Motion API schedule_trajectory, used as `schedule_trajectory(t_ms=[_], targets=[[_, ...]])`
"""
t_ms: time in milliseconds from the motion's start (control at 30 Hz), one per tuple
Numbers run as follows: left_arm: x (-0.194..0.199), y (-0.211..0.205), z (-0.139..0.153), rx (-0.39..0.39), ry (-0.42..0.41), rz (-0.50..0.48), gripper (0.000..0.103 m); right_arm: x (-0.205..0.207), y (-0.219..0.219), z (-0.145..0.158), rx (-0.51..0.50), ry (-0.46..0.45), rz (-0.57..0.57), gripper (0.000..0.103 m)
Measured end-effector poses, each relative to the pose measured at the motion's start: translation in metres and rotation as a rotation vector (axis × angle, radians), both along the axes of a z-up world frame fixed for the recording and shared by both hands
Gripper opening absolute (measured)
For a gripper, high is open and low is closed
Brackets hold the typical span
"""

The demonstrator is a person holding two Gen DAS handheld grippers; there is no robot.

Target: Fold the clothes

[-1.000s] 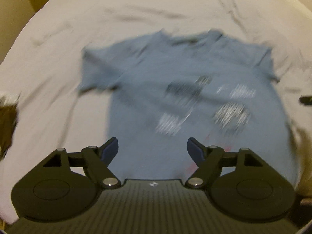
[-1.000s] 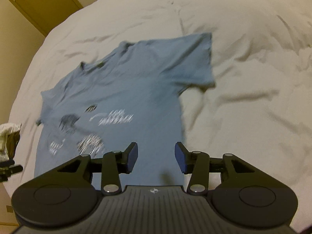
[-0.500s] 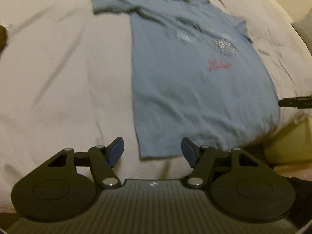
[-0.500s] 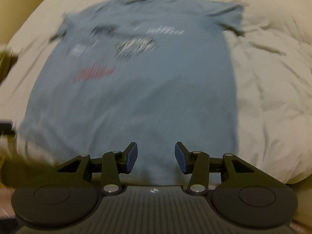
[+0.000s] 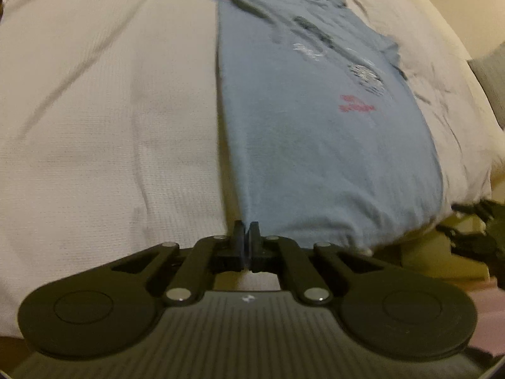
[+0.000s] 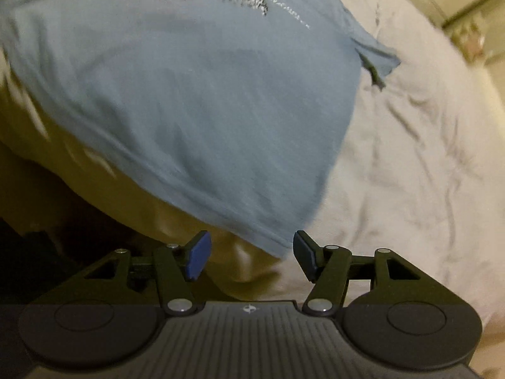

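Gripping the hem corners, with no fold made so far.

I am working over the white bed (image 5: 104, 120), where the blue T-shirt (image 5: 315, 132) is lying flat, print side up, hem at the near edge. My left gripper (image 5: 246, 232) is clenching the hem's left corner; my right gripper (image 6: 249, 254) is hanging released, jaws apart around the right corner. Every fold is, I judge, remaining.
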State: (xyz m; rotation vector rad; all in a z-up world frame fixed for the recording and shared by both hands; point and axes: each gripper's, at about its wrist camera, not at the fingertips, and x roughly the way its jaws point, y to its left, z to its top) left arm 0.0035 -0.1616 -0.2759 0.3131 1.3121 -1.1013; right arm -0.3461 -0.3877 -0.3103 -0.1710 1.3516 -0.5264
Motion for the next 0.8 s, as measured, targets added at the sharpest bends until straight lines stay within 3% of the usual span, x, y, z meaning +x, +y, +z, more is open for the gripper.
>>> schedule_trajectory(t_ms=[100, 267, 433, 500, 633, 800], targets=[[-0.006, 0.01, 0.002, 0.016, -0.005, -0.004, 0.0, -0.011, -0.013, -0.007, 0.061, -0.043, -0.031, 0.06], [-0.006, -0.004, -0.005, 0.059, -0.027, -0.039, 0.0, -0.043, -0.071, 0.001, 0.321, -0.308, -0.391, 0.06], [-0.008, -0.007, -0.01, 0.078, -0.04, -0.049, 0.0, -0.068, -0.111, -0.001, 0.458, -0.491, -0.554, 0.058], [-0.009, -0.008, -0.012, 0.083, -0.041, -0.041, 0.0, -0.075, -0.123, -0.011, 0.513, -0.522, -0.598, 0.049], [-0.013, -0.012, -0.012, 0.101, -0.06, -0.059, 0.0, -0.082, -0.14, -0.021, 0.592, -0.528, -0.645, 0.0], [-0.021, -0.01, 0.004, 0.087, -0.061, -0.09, 0.0, -0.083, -0.138, 0.004, 0.531, -0.446, -0.561, 0.0]])
